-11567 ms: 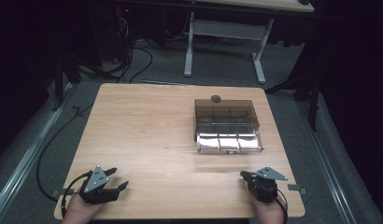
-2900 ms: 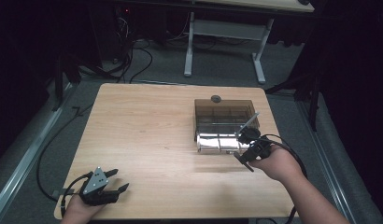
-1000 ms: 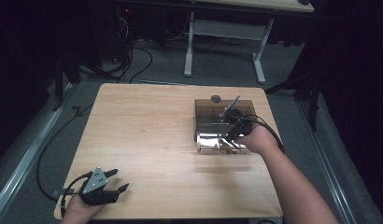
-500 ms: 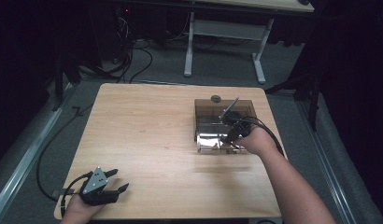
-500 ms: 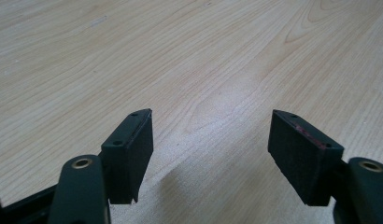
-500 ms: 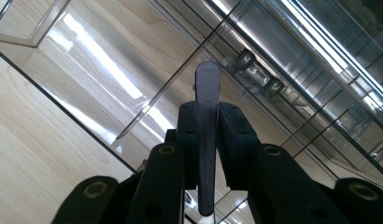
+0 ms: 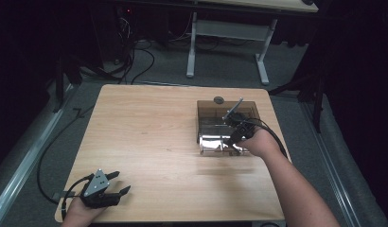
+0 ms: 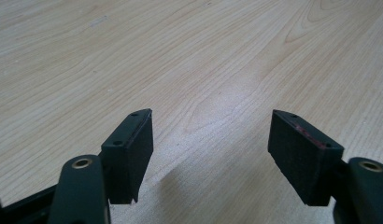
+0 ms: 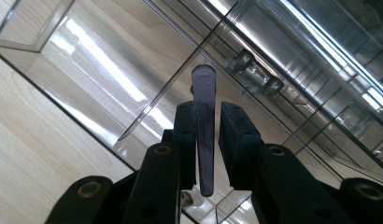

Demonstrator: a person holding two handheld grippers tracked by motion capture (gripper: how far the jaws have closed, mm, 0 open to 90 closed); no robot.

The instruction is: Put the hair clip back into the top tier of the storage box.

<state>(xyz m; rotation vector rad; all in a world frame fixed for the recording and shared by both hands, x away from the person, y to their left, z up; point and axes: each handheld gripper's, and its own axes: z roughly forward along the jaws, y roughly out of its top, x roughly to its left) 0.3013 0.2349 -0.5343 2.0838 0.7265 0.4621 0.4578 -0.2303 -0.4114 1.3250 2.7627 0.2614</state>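
Observation:
A smoky clear compartment box point(image 7: 213, 118) stands on the right half of the wooden table point(image 7: 149, 127). My right gripper point(image 7: 233, 135) is at the box's near right part, with the hand behind it. In the right gripper view a grey translucent tab point(image 9: 203, 88) of the box stands between its jaws point(image 9: 210, 123). They have just been opening: the left pad lies against the tab and a thin gap shows at the right pad. My left gripper point(image 7: 119, 182) rests at the table's near left corner, its jaws point(image 8: 210, 135) wide apart over bare wood.
A small dark round thing point(image 7: 218, 100) lies on the table just behind the box. A second desk's white legs point(image 7: 192, 47) and cables point(image 7: 130, 52) stand on the floor beyond the table. Dark floor surrounds the table.
The right hand came from the table's near right edge up to the box and has kept still there over the last second. The left hand has not moved.

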